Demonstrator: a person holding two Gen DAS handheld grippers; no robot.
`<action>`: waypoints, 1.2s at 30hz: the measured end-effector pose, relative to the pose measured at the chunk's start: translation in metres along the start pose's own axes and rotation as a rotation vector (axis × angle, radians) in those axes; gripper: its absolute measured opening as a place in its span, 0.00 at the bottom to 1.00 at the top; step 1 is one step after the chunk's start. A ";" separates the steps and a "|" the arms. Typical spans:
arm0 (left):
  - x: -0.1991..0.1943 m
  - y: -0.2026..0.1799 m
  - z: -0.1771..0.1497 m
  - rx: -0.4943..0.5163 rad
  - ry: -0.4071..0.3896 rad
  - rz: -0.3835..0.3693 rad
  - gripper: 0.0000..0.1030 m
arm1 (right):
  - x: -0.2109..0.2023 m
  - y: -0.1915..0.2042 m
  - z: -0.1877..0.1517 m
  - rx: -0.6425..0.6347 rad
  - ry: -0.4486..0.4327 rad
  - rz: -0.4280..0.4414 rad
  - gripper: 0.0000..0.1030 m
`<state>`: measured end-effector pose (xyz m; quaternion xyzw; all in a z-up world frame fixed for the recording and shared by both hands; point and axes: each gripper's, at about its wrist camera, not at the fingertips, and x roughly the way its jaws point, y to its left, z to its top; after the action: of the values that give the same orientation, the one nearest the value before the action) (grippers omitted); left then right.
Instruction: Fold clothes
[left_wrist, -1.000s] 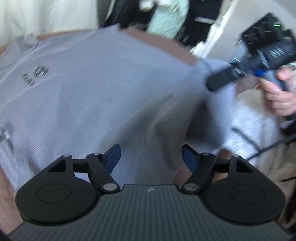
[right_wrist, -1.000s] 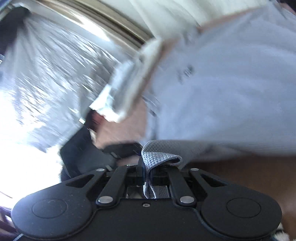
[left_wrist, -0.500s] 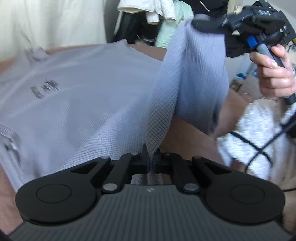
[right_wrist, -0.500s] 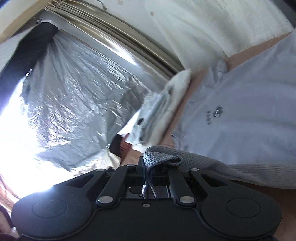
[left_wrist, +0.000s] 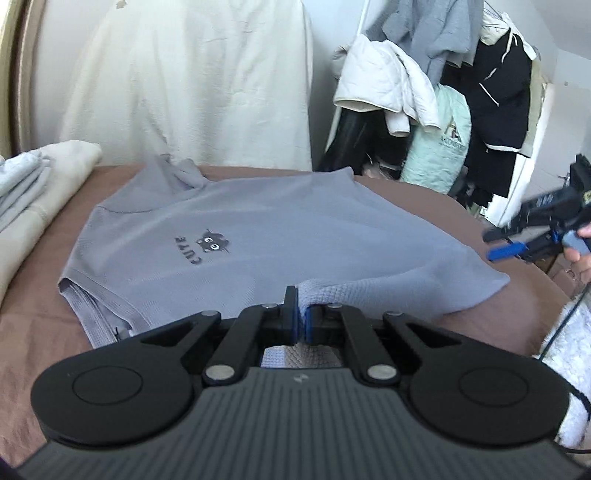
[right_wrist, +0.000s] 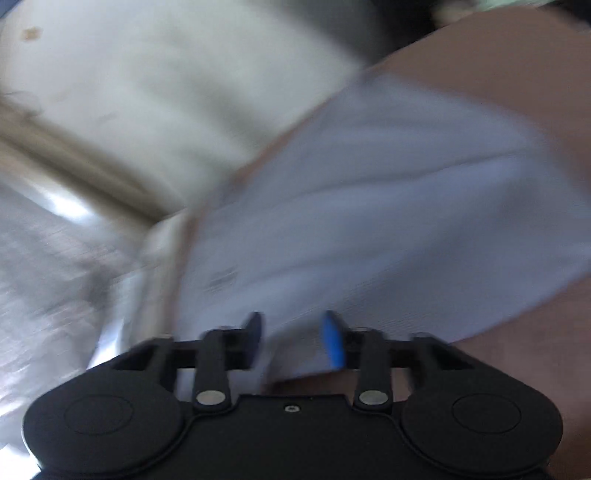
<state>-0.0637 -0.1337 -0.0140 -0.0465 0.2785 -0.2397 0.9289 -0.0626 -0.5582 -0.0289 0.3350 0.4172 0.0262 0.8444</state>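
The grey tee (left_wrist: 258, 236) lies spread print-up on the brown bed (left_wrist: 424, 199), collar at the far end, hem toward the camera — so its long axis runs straight away from the left gripper (left_wrist: 300, 320). That one is pinched tight on the near hem edge. The right gripper (right_wrist: 293, 338) has its jaws apart with nothing in them, hanging off by the shirt's right side, view pretty blurry. I'd guess the next fold goes hem-to-collar, and the left hand is the nearer one.

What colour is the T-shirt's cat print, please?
Black on the grey T-shirt; the left wrist view shows it best.
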 end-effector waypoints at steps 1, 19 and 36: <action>0.000 0.000 0.000 -0.002 -0.003 0.002 0.03 | -0.003 -0.007 0.004 -0.001 -0.025 -0.109 0.47; 0.005 0.009 -0.004 -0.028 0.028 0.019 0.03 | 0.018 -0.129 0.021 0.464 -0.013 -0.340 0.54; -0.021 0.001 -0.004 -0.077 0.025 -0.048 0.03 | -0.031 -0.085 0.050 0.082 -0.392 -0.280 0.07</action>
<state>-0.0806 -0.1227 -0.0067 -0.0859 0.2980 -0.2518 0.9167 -0.0663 -0.6610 -0.0358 0.3064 0.2885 -0.1737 0.8904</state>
